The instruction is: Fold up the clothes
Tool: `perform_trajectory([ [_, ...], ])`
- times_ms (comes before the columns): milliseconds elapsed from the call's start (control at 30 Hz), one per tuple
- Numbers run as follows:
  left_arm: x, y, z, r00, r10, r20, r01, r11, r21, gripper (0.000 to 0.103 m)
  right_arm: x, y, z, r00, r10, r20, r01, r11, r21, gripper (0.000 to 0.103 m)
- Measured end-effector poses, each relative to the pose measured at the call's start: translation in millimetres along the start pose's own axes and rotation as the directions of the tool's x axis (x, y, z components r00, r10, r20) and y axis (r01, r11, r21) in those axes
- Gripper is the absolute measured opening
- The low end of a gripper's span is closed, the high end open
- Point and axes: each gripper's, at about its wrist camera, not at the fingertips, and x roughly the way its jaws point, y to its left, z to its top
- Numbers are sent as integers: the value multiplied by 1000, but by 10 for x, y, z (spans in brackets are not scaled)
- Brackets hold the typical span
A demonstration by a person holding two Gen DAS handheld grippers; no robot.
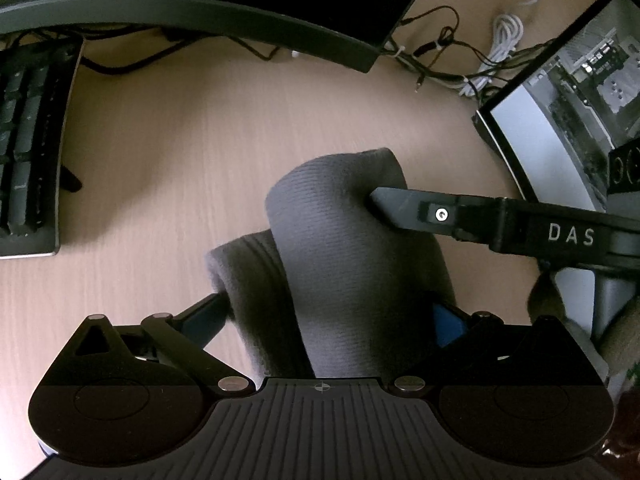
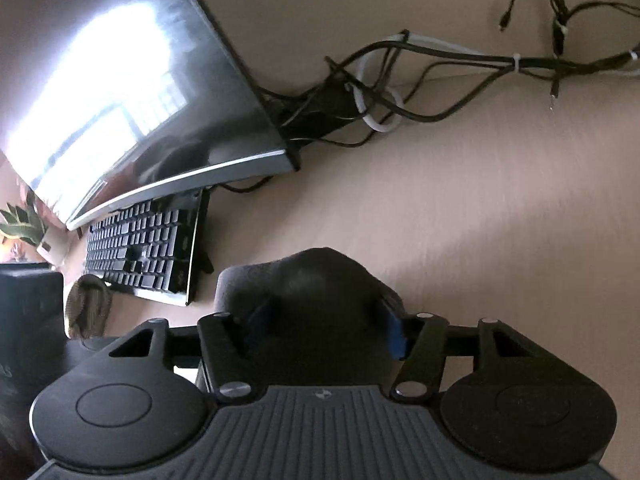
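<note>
The keyboard [image 1: 28, 140] is left at the far left of the desk [image 1: 180, 140], clear of the work. The grey garment [image 1: 340, 248] is bunched between the left gripper [image 1: 332, 312], whose jaws appear closed on it, seemingly to anchor it. Its upper fold is met by the right gripper [image 2: 324, 320], apparently closed around the cloth to carry that fold over.

Office or home desk workstation. Light wood-grain desktop [image 1: 168, 128]; dark monitor [image 2: 132, 92] at far left, black keyboard [image 2: 144, 252] below it; second, lit screen [image 1: 560, 120] at right; tangled cables [image 2: 420, 76] along far edge.
</note>
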Motion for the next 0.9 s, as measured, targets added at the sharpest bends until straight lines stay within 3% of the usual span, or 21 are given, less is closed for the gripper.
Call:
perform_trajectory([
  [367, -81, -22, -170, 999, 5, -40, -5, 1000, 15, 103, -162, 16, -277, 1000, 2, -16, -1, 1000, 20, 64],
  [600, -94, -60, -160, 1000, 24, -17, -24, 999, 26, 103, -289, 171, -283, 996, -79, 40, 82, 993, -90, 65],
  [900, -59, -107, -189, 999, 43, 6, -43, 999, 17, 103, -253, 192, -428, 986, -137, 89, 147, 983, -114, 73],
])
